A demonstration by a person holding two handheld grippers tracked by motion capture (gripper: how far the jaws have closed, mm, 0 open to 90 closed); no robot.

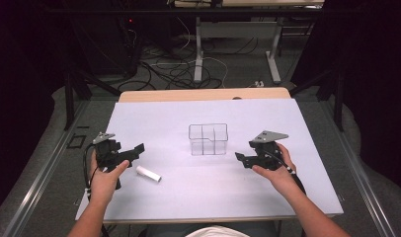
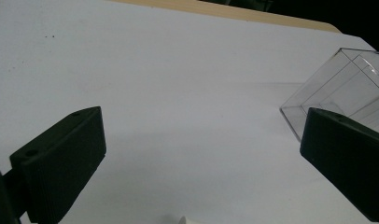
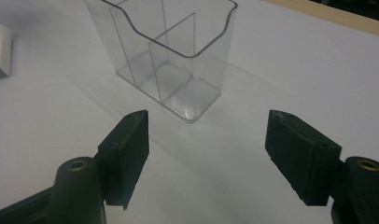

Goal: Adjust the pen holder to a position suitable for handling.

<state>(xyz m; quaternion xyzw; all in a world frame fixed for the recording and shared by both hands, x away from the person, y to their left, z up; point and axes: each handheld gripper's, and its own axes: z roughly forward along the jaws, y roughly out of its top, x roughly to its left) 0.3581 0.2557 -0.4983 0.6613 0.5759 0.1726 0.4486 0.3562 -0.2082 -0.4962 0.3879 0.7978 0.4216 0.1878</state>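
A clear plastic box point(image 1: 208, 139) with inner dividers stands upright in the middle of the white sheet. A short white cylinder point(image 1: 148, 174) lies on its side, near left of the box. My left gripper point(image 1: 138, 148) hovers just left of the cylinder, open, with nothing between its jaws. In the left gripper view point(image 2: 201, 126) the cylinder's end point(image 2: 190, 220) peeks in at the bottom edge and the box point(image 2: 346, 88) sits at the right. My right gripper point(image 1: 239, 158) is right of the box, open and empty. Its own view point(image 3: 207, 116) faces the box point(image 3: 178, 51), with the cylinder point(image 3: 1, 51) at far left.
A white sheet point(image 1: 208, 197) covers the table, whose wooden far edge point(image 1: 203, 94) shows behind it. Beyond lie floor cables point(image 1: 174, 74) and desk legs point(image 1: 198, 54). Dark metal frame bars point(image 1: 70, 98) flank the table.
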